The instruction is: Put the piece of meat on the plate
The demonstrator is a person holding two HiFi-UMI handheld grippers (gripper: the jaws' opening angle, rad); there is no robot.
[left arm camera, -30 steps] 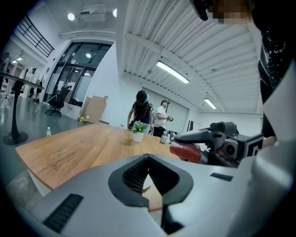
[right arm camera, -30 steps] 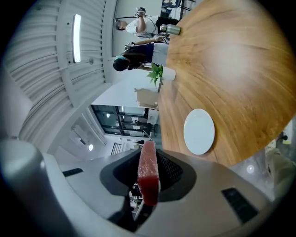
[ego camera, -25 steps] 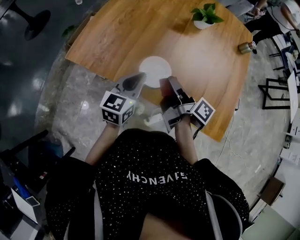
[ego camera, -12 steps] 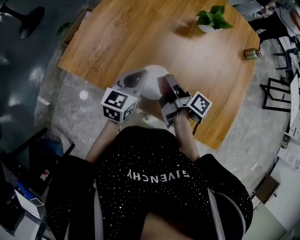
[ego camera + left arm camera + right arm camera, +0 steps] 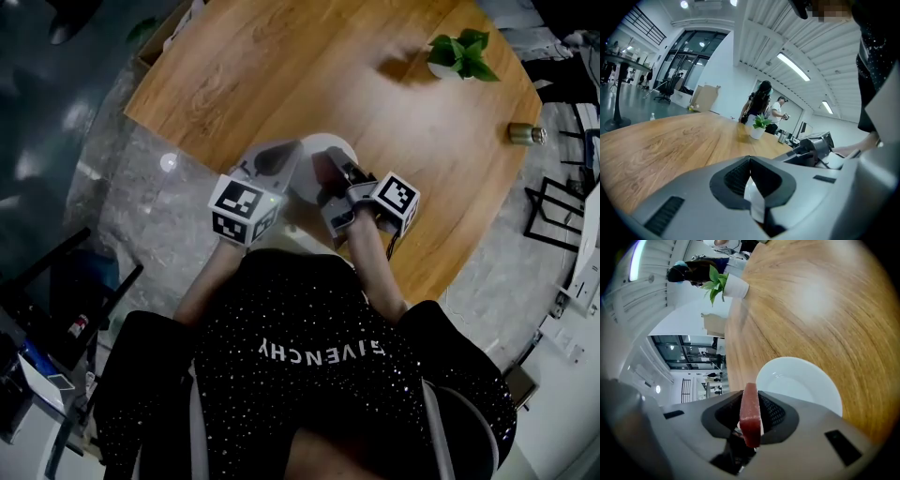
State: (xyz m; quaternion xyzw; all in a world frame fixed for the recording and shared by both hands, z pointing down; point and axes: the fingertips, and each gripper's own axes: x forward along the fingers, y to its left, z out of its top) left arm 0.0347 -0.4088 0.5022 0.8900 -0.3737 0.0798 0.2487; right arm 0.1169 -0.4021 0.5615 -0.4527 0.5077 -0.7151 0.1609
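Observation:
A white plate [image 5: 326, 146] lies near the front edge of the wooden table [image 5: 281, 66]. It shows empty in the right gripper view [image 5: 801, 380]. My right gripper [image 5: 328, 174] hangs over the plate's near rim, tilted down. It is shut on a red slab of meat [image 5: 750, 414], which stands on edge between the dark pads [image 5: 774, 412]. My left gripper [image 5: 274, 159] is at the plate's left rim. Its jaws [image 5: 750, 161] meet at the tips with nothing held, and a sliver of white plate shows behind them.
A potted plant [image 5: 461, 54] in a white pot stands at the table's far right, with a small metal can [image 5: 523, 133] near the right edge. People stand beyond the table in the left gripper view. The table's front edge runs just under both grippers.
Both grippers have come forward and down to the plate. They now overlap its near rim, and the right one has tipped further down with the meat still held.

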